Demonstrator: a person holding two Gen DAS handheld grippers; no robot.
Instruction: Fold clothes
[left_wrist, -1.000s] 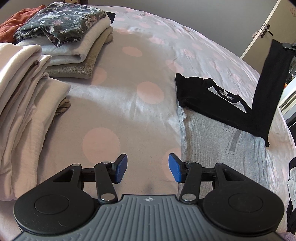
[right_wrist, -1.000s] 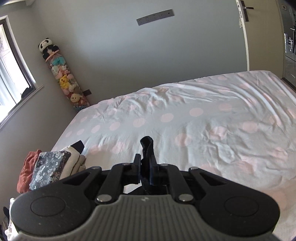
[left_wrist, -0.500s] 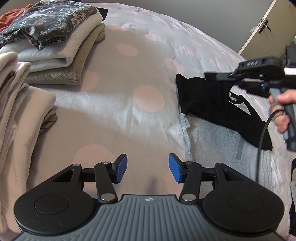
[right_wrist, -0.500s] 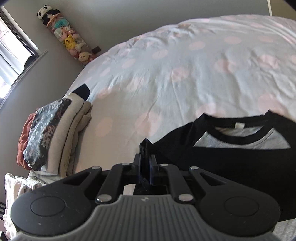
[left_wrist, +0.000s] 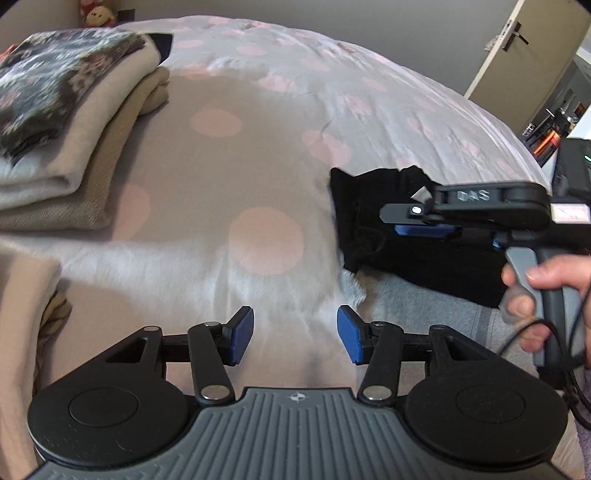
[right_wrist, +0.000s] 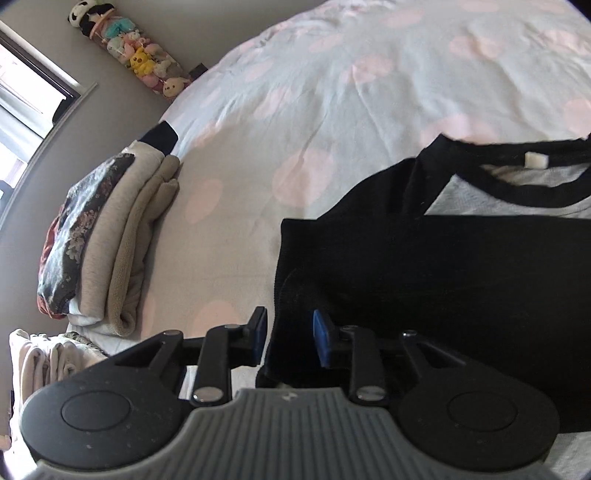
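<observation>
The shirt (right_wrist: 443, 266) lies on the bed (right_wrist: 332, 92), black sleeve folded across it. The right hand-held gripper (right_wrist: 286, 338) has just been opening, released, sleeve edge between its pads. The left hand-held gripper (left_wrist: 295, 334) hovers empty, jaws apart

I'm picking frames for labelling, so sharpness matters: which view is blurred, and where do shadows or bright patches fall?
Left wrist view: motion blur smears the folded stack and bedspread; a broad shadow covers the near bedspread. Right wrist view: sharper, the black sleeve crisp, the window glaring, fisheye bending the bed's edge.
</observation>
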